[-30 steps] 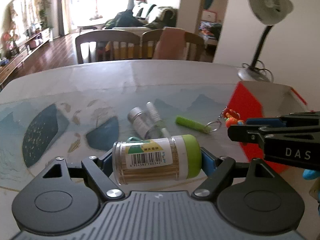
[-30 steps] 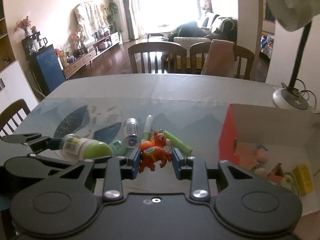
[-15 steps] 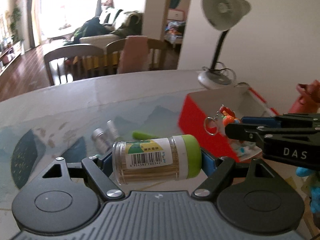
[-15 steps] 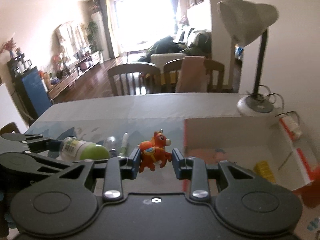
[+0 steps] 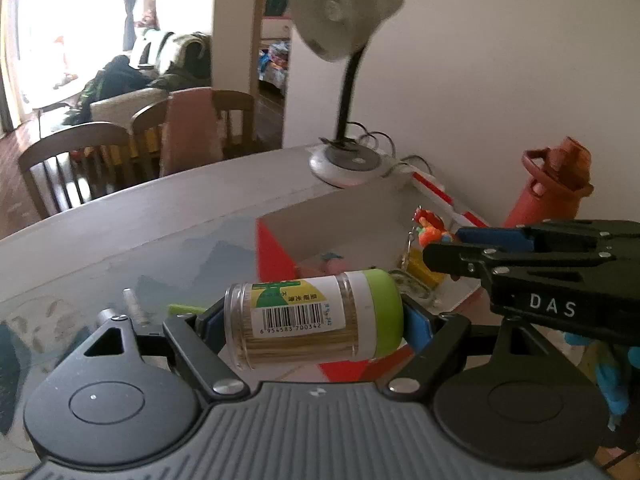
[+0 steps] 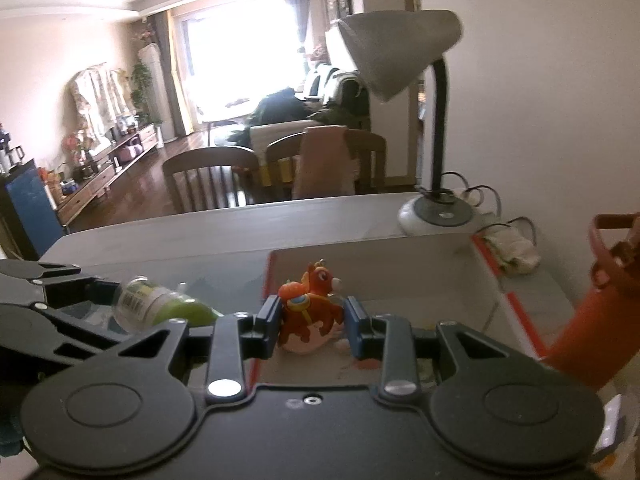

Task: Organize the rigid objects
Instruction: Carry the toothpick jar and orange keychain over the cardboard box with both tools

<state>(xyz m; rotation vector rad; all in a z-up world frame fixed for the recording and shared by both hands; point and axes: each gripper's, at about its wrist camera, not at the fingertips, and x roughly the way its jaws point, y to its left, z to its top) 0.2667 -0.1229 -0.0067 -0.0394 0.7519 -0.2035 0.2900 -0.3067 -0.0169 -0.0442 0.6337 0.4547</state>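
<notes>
The toothpick jar [image 5: 312, 320] is clamped crosswise in the left tongs [image 5: 312, 322], its long axis lying level, and is carried near the red corner of the open box [image 5: 276, 244]. The horse keychain [image 6: 310, 308] is gripped by the right tongs [image 6: 310, 324], which are judged nearer, already above the box's inside, so the right is expected to drop first.

A bright window [image 6: 236, 52] with dark curtains floods the far living room with daylight. Dark wooden chairs [image 6: 212, 180] stand at the table's far edge, one draped with a pink cloth [image 6: 324, 160]. A grey desk lamp [image 6: 400, 52] stands by the plain white wall [image 5: 500, 60]. A low sideboard [image 6: 100, 184] lines the left wall over dark wood flooring.
</notes>
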